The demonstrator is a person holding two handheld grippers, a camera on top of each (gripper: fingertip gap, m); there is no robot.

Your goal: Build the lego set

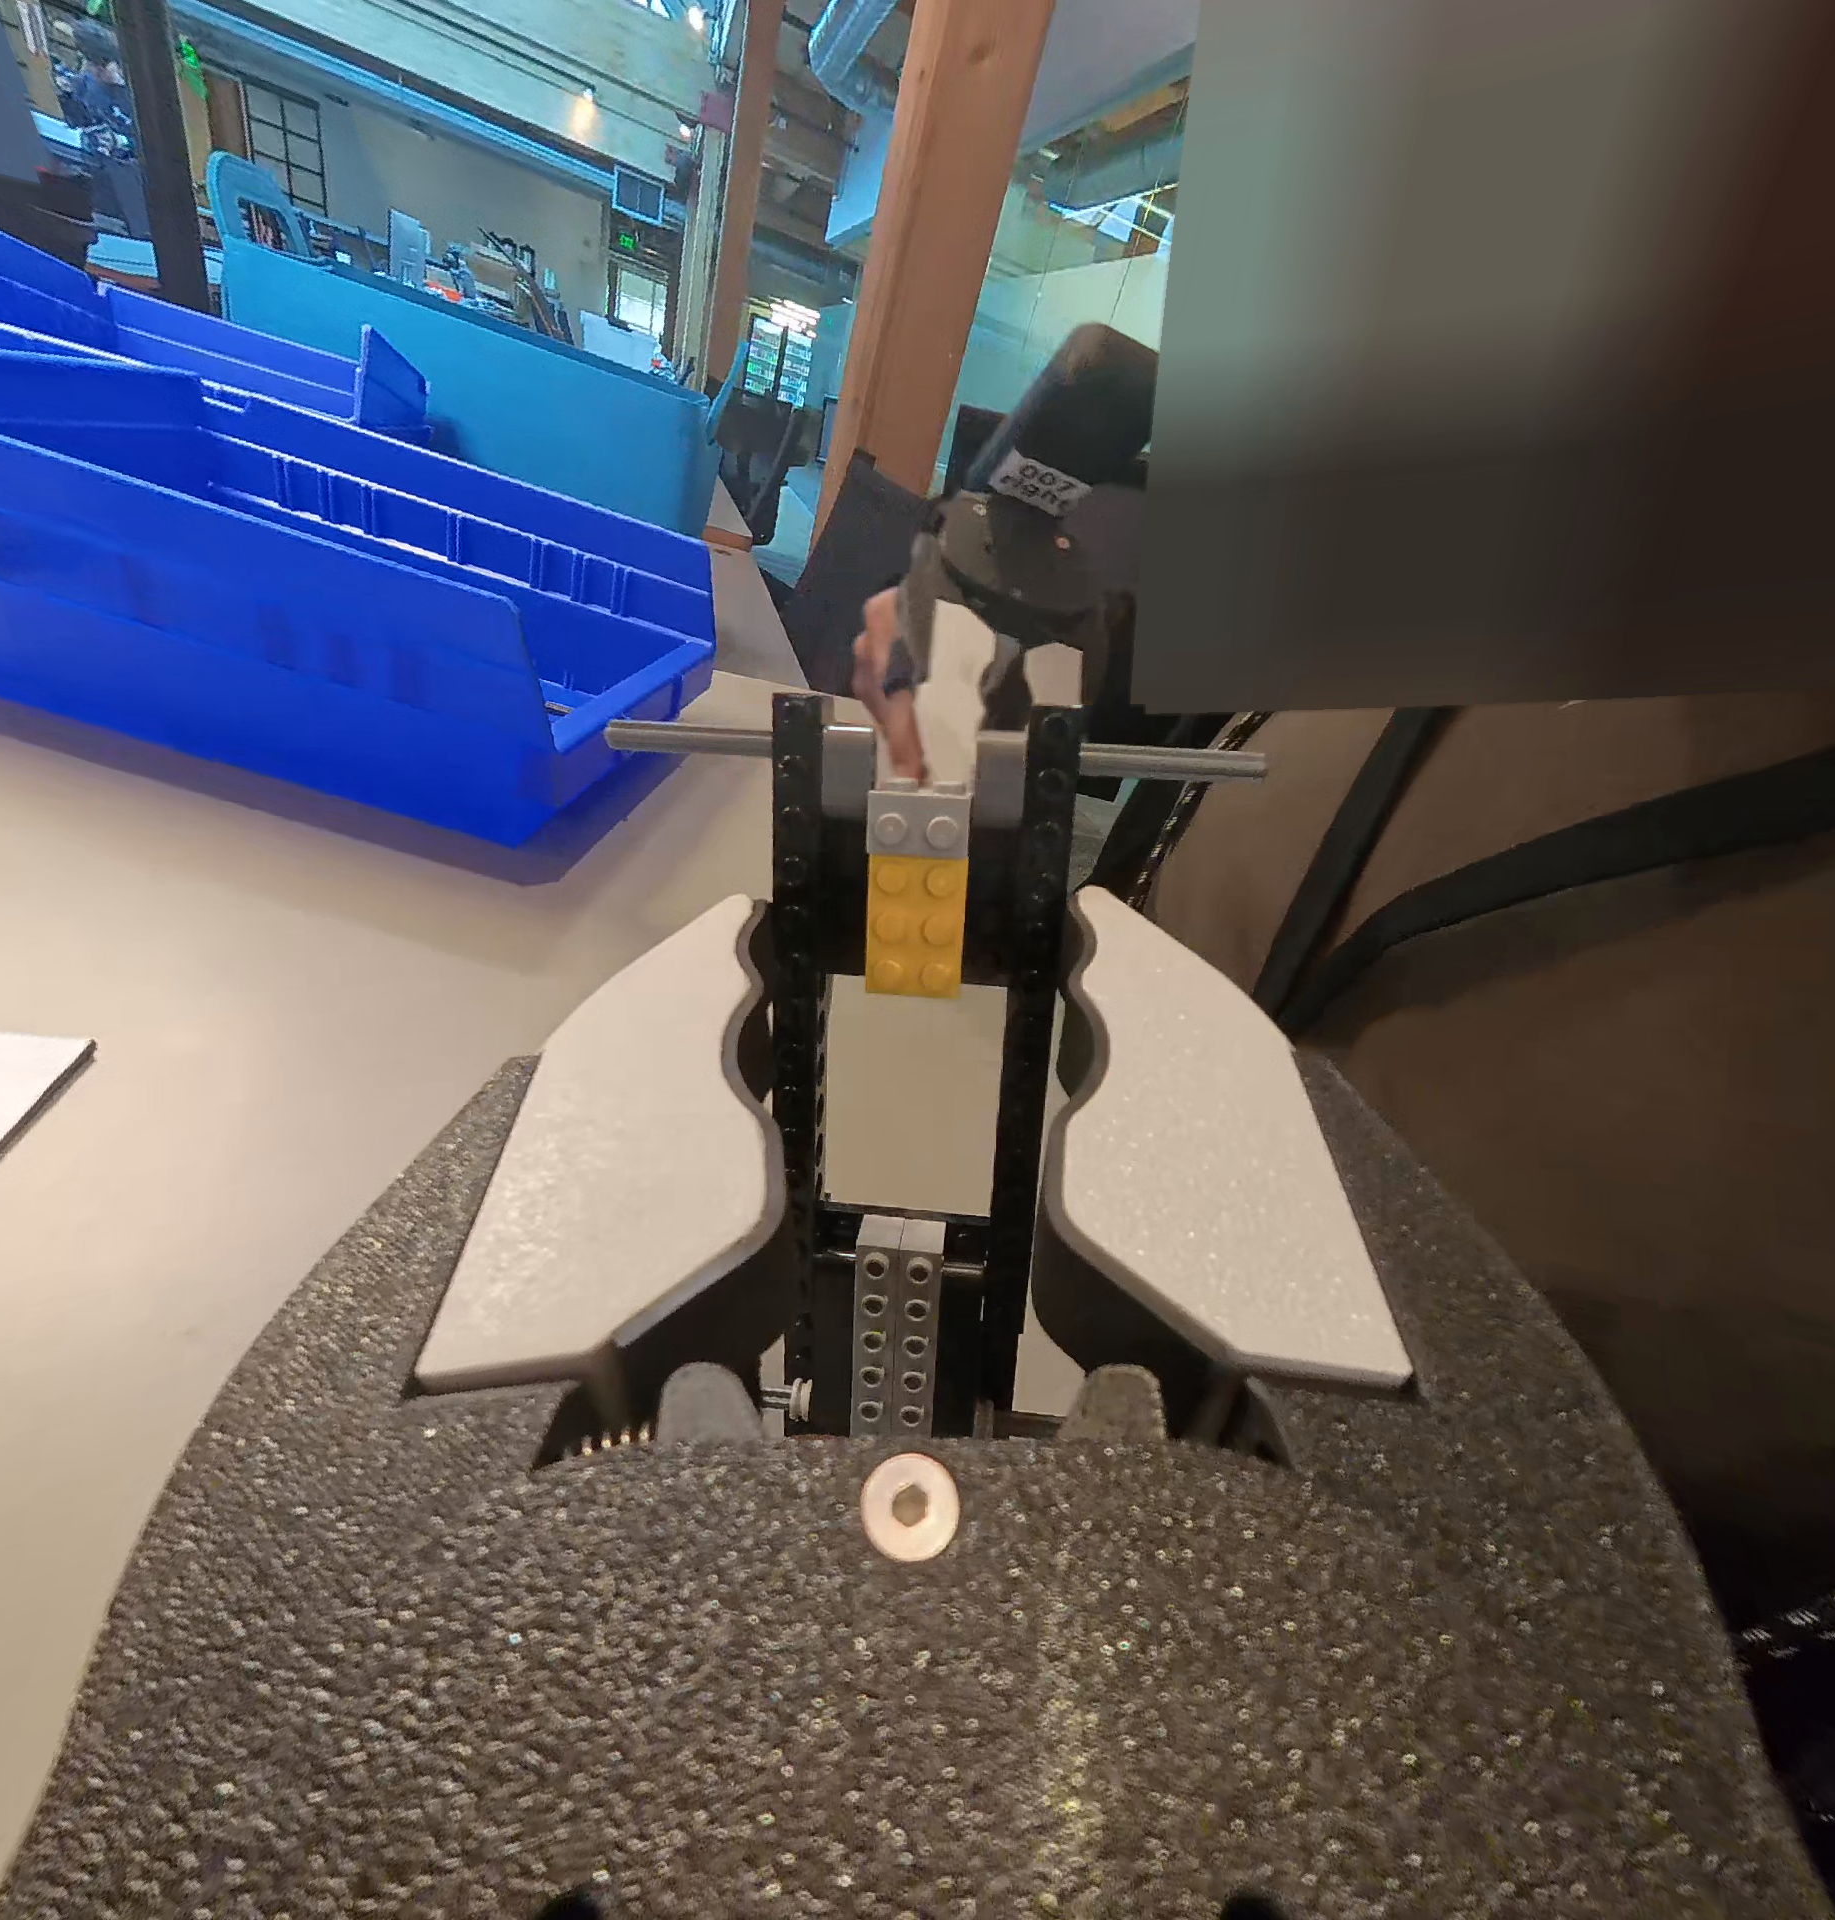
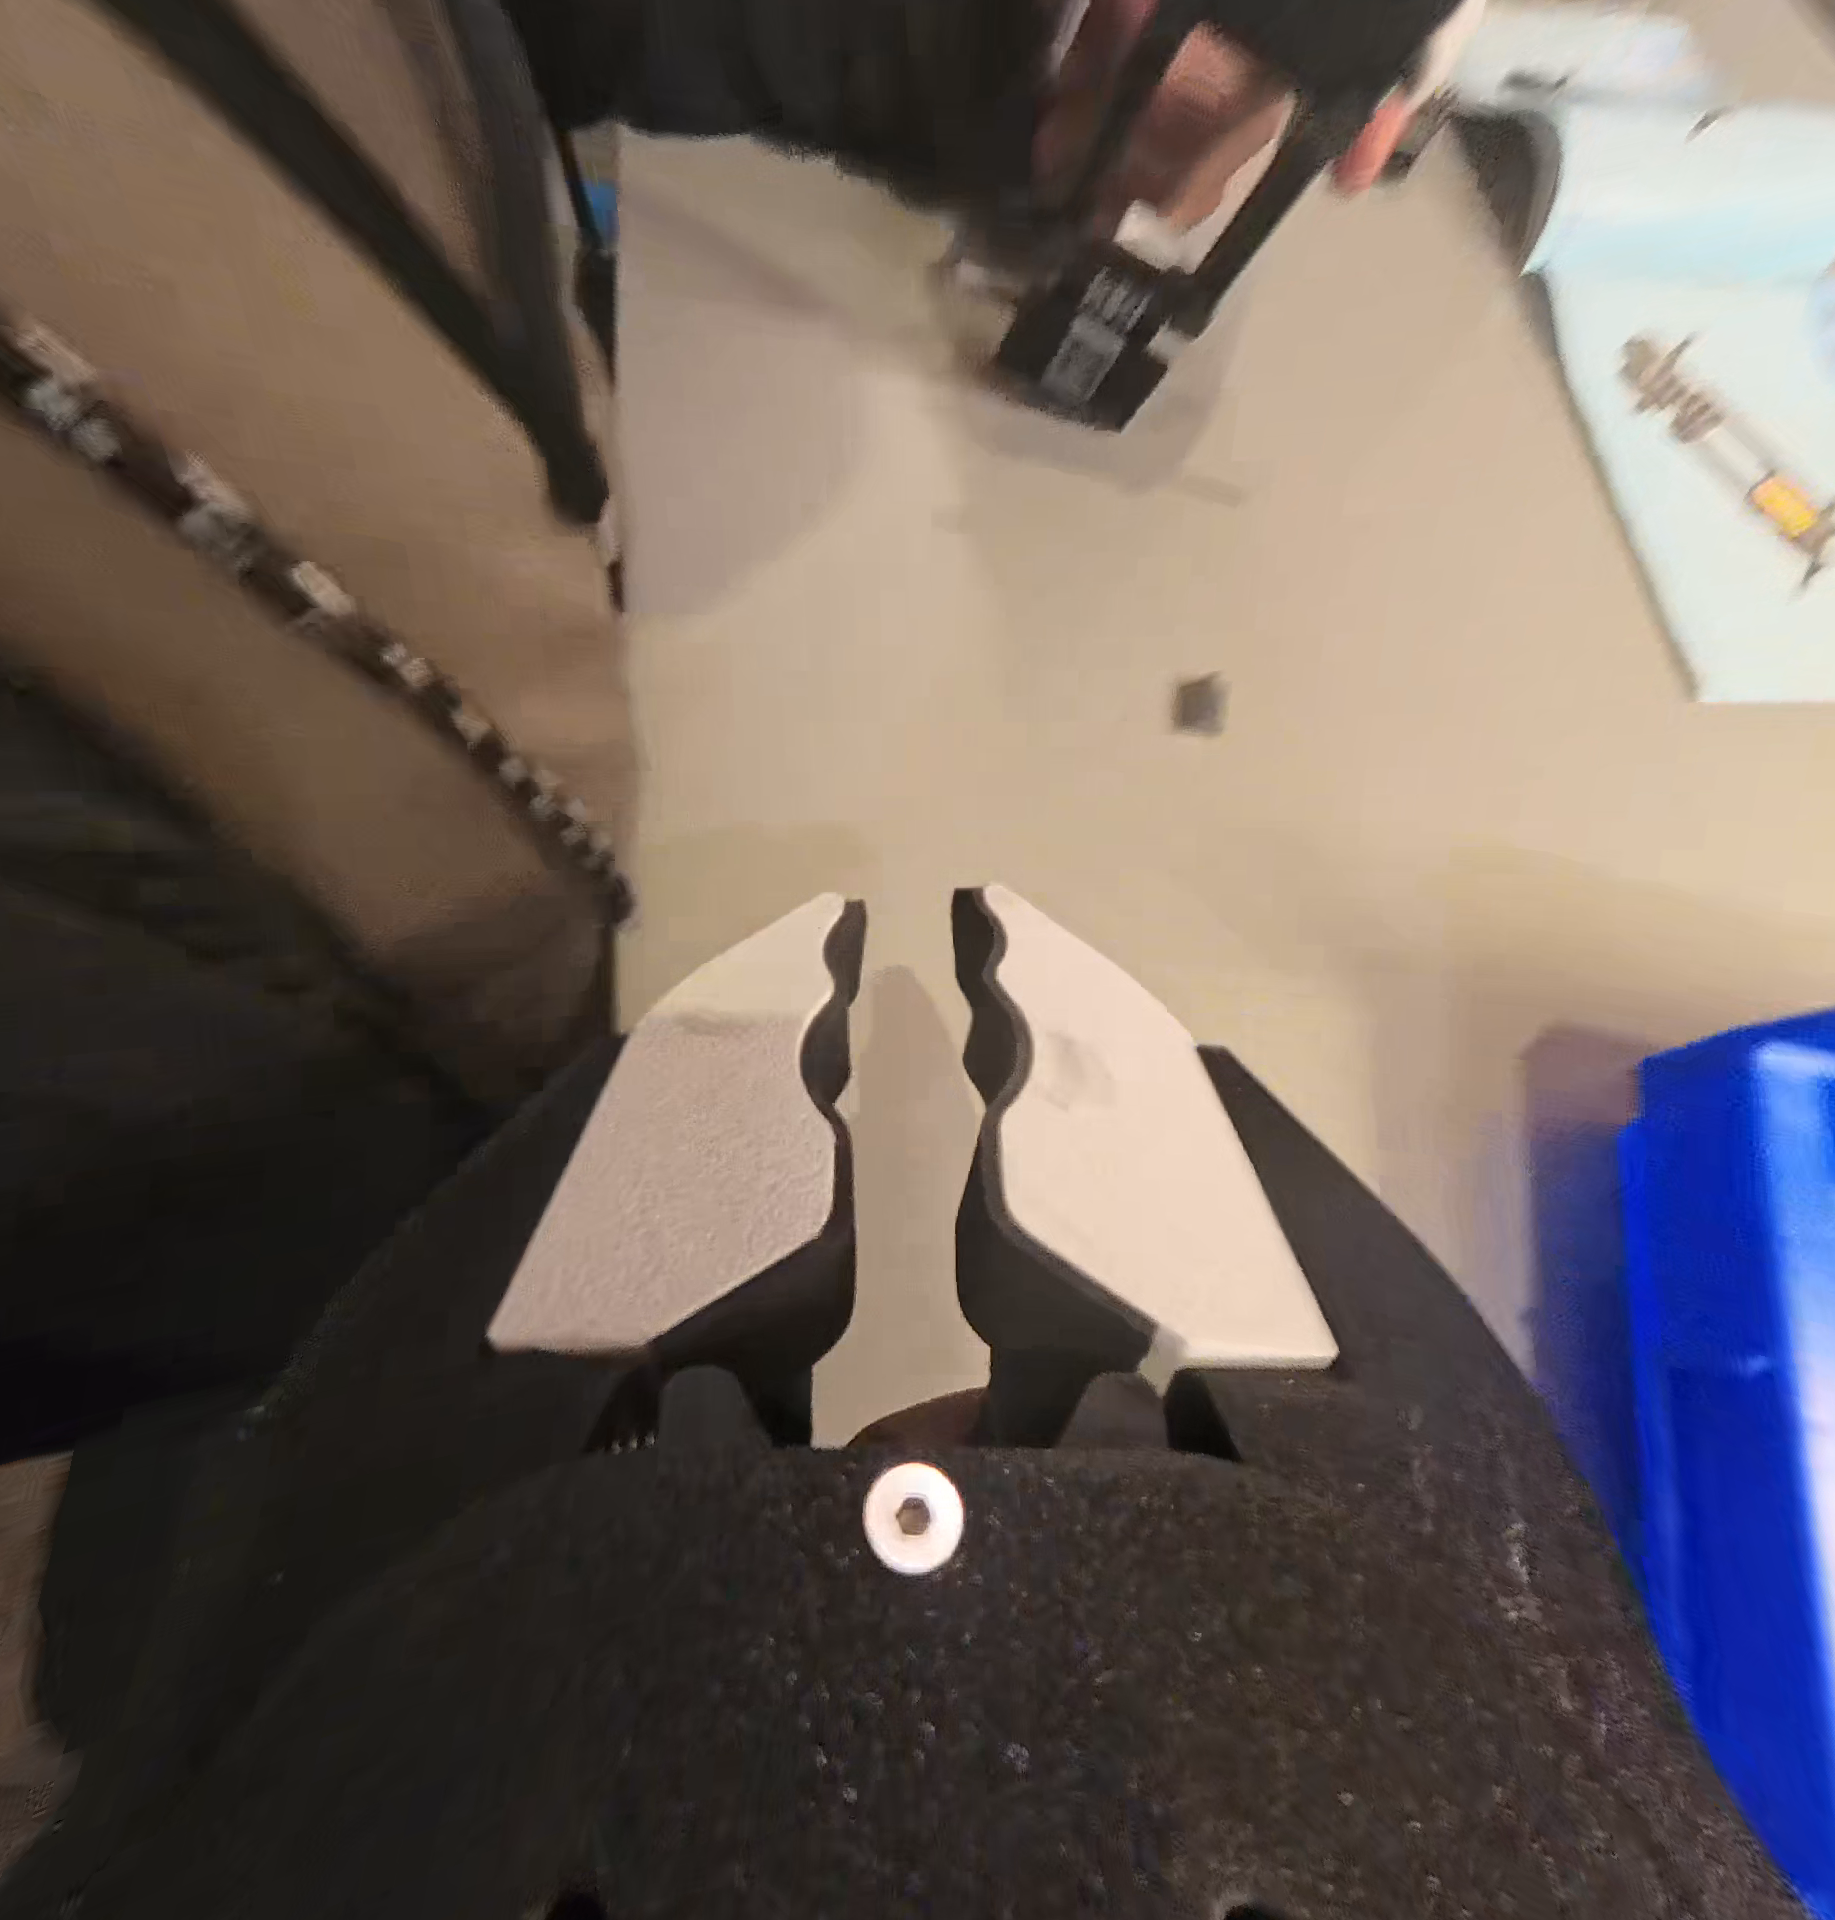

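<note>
The left tongs (image 1: 913, 925) are clamping a black toy-brick frame (image 1: 801, 1039), their pads pressing on the outer faces of its two long studded beams. The frame's long axis is running straight ahead along the fingers, away from the camera, with its far end rising past the fingertips. A grey axle rod (image 1: 684, 738) is crossing that far end at right angles, sticking out to both sides. Between the beams, a yellow brick (image 1: 915, 928) is lying lengthwise along the frame with a smaller grey brick (image 1: 918, 823) butted against its far end. A person's fingertip (image 1: 897, 743) is touching the grey brick's far edge. A grey holed beam (image 1: 897, 1340) is sitting at the frame's near end.

Blue plastic bins (image 1: 373, 582) are standing on the pale bench (image 1: 269, 987) to the left.

The right tongs (image 2: 908, 914) are hovering above the bench with a narrow gap between the fingers and only bare bench surface showing through it. A small grey piece (image 2: 1201, 704) is lying on the bench ahead, well apart. The frame shows blurred at the top of the right wrist view.
</note>
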